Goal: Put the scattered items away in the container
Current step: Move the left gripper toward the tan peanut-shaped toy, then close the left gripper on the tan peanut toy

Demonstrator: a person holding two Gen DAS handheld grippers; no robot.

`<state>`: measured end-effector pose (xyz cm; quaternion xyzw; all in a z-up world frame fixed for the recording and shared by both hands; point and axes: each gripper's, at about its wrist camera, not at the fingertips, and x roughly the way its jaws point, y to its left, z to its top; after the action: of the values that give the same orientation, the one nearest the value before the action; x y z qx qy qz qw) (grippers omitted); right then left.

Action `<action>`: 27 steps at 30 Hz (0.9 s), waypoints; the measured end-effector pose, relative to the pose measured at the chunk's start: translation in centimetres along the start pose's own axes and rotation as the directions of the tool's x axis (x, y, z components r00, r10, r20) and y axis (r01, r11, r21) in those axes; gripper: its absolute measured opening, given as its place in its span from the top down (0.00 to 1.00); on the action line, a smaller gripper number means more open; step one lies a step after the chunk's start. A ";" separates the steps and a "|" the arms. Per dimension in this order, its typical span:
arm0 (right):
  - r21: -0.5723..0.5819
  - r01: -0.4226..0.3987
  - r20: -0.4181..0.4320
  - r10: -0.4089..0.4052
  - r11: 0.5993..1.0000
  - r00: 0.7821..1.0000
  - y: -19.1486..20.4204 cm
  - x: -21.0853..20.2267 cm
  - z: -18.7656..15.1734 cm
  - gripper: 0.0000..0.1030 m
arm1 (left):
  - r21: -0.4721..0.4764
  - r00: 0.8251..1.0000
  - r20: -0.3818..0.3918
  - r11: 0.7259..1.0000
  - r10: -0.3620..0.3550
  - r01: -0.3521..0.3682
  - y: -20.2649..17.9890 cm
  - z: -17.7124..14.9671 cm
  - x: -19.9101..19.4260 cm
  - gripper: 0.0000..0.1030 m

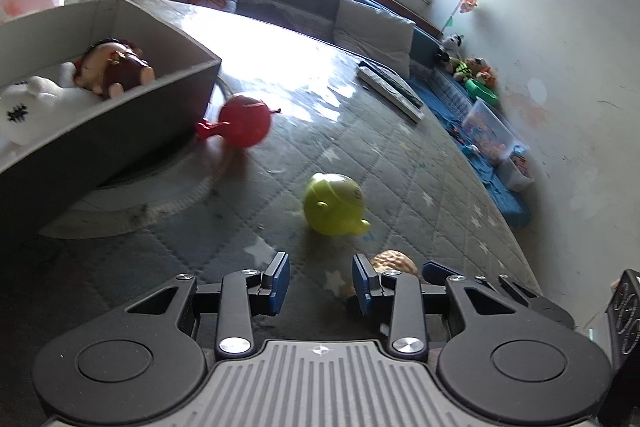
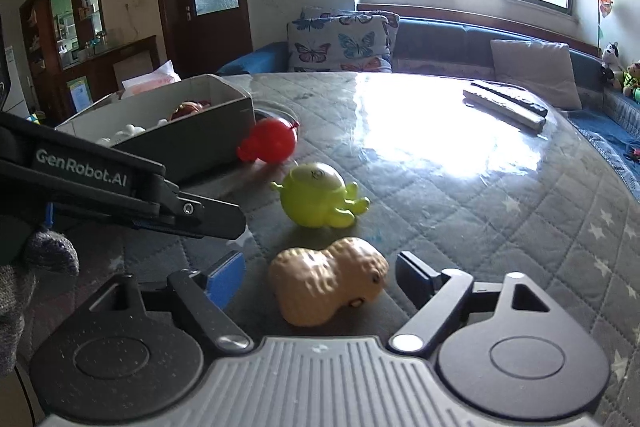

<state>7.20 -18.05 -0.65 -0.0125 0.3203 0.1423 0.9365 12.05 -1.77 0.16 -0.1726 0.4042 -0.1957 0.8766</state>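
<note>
A grey box [image 1: 160, 99] [image 2: 192, 143] holds a white plush [image 1: 36, 103] and a brown doll [image 1: 116, 67]. A red toy [image 1: 240, 121] [image 2: 272, 143] lies beside the box. A green toy [image 1: 334, 205] [image 2: 316, 195] lies on the quilted table. A tan peanut toy [image 2: 330, 283] [image 1: 394, 261] lies between the wide-open fingers of my right gripper [image 2: 320, 279], untouched. My left gripper [image 1: 320, 283] is open and empty, just short of the green toy; its body [image 2: 120, 183] shows in the right wrist view.
A remote and a flat bar [image 1: 390, 89] [image 2: 506, 107] lie at the table's far side. A bench with butterfly cushions [image 2: 340, 43] and a grey pillow [image 2: 536, 71] runs behind. Toys and a clear bin [image 1: 492, 131] sit along the right wall.
</note>
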 end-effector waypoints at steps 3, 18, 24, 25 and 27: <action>0.003 -0.013 -0.007 0.013 1.000 1.000 -0.3 0.1 -0.4 0.17 | 0.027 1.000 -0.011 0.999 -0.023 0.023 -0.7 -0.1 0.2 0.65; 0.031 -0.053 -0.034 0.054 0.998 0.998 -1.2 0.8 -1.3 0.25 | 0.167 0.992 -0.106 0.982 -0.075 0.092 -3.8 0.5 2.0 0.64; 0.033 -0.056 -0.028 0.057 0.998 0.998 -1.3 0.7 -1.5 0.29 | 0.174 0.987 -0.147 0.981 -0.063 0.088 -3.9 0.7 3.3 0.64; 0.034 -0.056 -0.027 0.057 0.998 0.998 -1.4 0.7 -1.4 0.30 | 0.173 0.987 -0.149 0.981 -0.061 0.086 -3.9 0.7 3.4 0.64; 0.033 -0.055 -0.026 0.056 0.998 0.998 -1.4 0.8 -1.4 0.33 | 0.168 0.986 -0.152 0.982 -0.063 0.088 -3.8 0.8 3.6 0.64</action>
<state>7.32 -19.35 -2.32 0.0097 0.3353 0.1627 0.9279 14.05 -6.63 0.12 -0.0956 0.4418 -0.2756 0.8483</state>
